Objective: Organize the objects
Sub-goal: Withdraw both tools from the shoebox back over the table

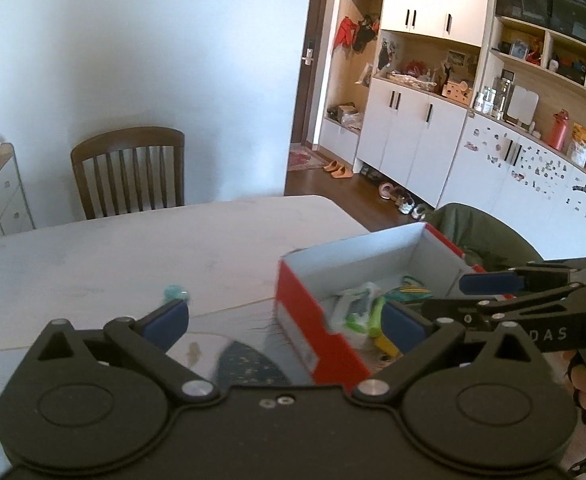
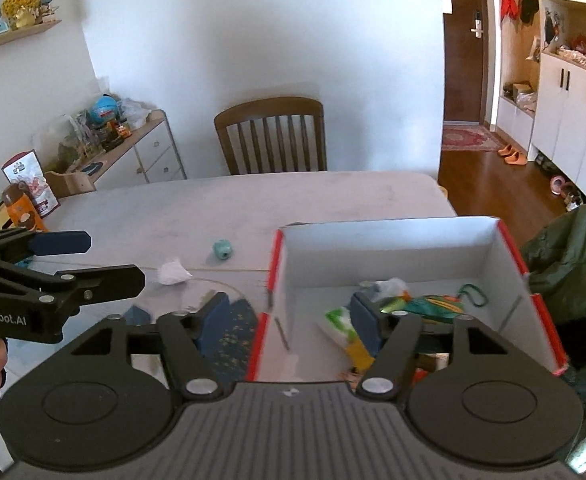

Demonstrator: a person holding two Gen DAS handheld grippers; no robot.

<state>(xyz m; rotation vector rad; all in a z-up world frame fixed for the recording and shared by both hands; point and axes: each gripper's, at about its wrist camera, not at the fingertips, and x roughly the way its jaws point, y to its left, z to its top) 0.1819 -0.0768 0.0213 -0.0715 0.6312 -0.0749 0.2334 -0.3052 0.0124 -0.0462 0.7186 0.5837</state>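
Note:
A red shoebox point(image 2: 271, 276) with a white inside stands open on the pale table point(image 2: 333, 196). In it lie green and white packets point(image 2: 339, 320) and a green cord point(image 2: 473, 294). My right gripper point(image 2: 289, 318) is open, its blue pads astride the box's left wall. Open too, my left gripper point(image 1: 287, 320) straddles the box's near corner point(image 1: 313, 320) and holds nothing. A small teal spool point(image 2: 223, 249) and a crumpled white paper point(image 2: 173, 272) lie left of the box. A dark blue patterned piece point(image 2: 233, 332) lies beside the wall.
A wooden chair point(image 2: 271, 136) stands at the table's far side. A green jacket point(image 2: 569, 256) is draped to the right of the box. An orange bottle point(image 2: 21, 208) and a printed bag sit at the table's left end. White cabinets point(image 1: 413, 132) line the right wall.

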